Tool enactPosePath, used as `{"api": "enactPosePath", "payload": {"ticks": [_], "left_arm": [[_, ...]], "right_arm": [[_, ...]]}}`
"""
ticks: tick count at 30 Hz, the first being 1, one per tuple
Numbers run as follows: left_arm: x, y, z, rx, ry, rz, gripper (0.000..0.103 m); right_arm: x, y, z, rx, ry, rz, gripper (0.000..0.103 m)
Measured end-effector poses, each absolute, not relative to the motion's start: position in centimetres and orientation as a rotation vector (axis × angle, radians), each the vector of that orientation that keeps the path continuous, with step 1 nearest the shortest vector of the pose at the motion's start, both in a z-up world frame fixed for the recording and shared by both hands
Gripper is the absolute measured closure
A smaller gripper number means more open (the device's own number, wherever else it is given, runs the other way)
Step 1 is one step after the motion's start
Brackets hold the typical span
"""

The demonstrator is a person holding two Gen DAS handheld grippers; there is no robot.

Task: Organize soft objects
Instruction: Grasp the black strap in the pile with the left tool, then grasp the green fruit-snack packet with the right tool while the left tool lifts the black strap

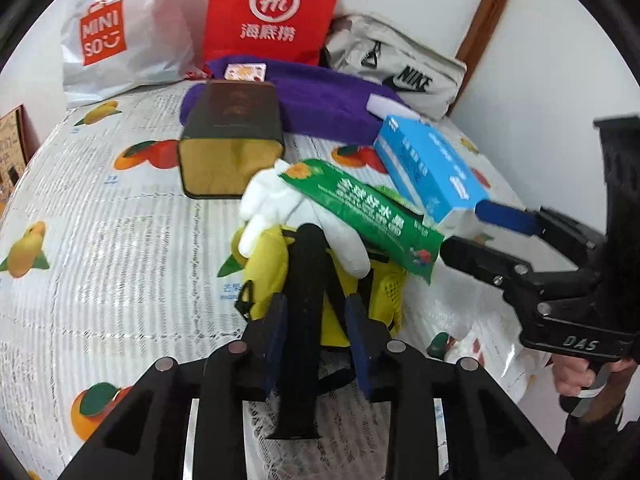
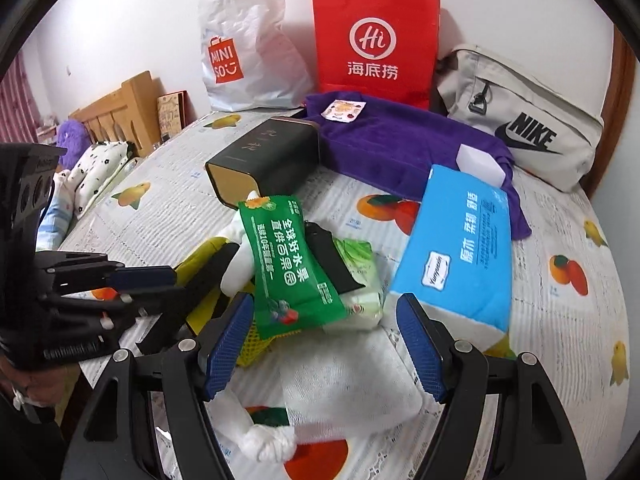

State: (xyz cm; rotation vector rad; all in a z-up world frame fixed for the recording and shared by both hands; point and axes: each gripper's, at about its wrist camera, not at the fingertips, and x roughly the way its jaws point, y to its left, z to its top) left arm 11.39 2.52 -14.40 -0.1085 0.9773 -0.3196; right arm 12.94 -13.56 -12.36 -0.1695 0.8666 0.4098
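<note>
A heap lies on the fruit-print bed. A yellow mesh bag [image 1: 268, 268] is at the bottom, with a white glove [image 1: 272, 200] and a green snack packet [image 1: 360, 216] on it. My left gripper [image 1: 317, 332] stands open a little around the bag's black strap [image 1: 302, 280]; a slit of yellow shows beside the right pad. My right gripper [image 2: 324, 344] is open wide, low over the green packet [image 2: 280, 264] and a pale green wipes pack [image 2: 360, 280], touching neither. A blue tissue pack [image 2: 460, 256] leans by its right finger. From the left wrist view, the right gripper [image 1: 462, 230] hovers at the tissue pack [image 1: 428, 168].
Behind the heap lie a dark tin [image 1: 228, 136], a purple towel [image 1: 320, 104] with a white sponge [image 1: 384, 106], a grey Nike bag [image 1: 404, 68], a red paper bag [image 1: 272, 8] and a white Miniso bag [image 1: 116, 36]. A knotted white plastic bag [image 2: 348, 392] lies under my right gripper. A wooden headboard [image 2: 120, 108] is far left.
</note>
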Motion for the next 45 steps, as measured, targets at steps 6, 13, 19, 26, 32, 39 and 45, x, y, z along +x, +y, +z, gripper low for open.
{"api": "enactPosePath", "payload": {"ticks": [6, 13, 19, 26, 32, 39, 45], "left_arm": [[12.1, 1.7, -15.6, -0.093, 1.001, -0.301, 0.074], [12.4, 0.1, -16.0, -0.022, 0.989, -0.250, 0.065], [12.7, 0.8, -15.3, -0.049, 0.992, -0.257, 0.065], [12.9, 1.2, -15.7, -0.091, 1.008, -0.288, 0.085], [13.1, 0.7, -16.3, -0.078, 1.032, -0.298, 0.071], [13.4, 1.0, -16.5, -0.091, 1.012, -0.293, 0.085], [12.3, 2.2, -14.4, -0.109, 0.961, -0.312, 0.086]], "right_arm": [[12.9, -14.1, -12.9, -0.164, 0.884, 0.397, 0.030], [12.8, -15.2, -13.5, -0.141, 0.901, 0.386, 0.030], [12.4, -16.4, -13.4, -0.121, 0.895, 0.376, 0.030], [12.2, -17.2, -13.8, -0.100, 0.894, 0.378, 0.030], [12.2, -17.6, -13.9, -0.086, 0.896, 0.377, 0.030], [12.2, -17.1, -13.7, -0.103, 0.893, 0.389, 0.030], [12.7, -15.7, -12.8, -0.134, 0.878, 0.418, 0.030]]}}
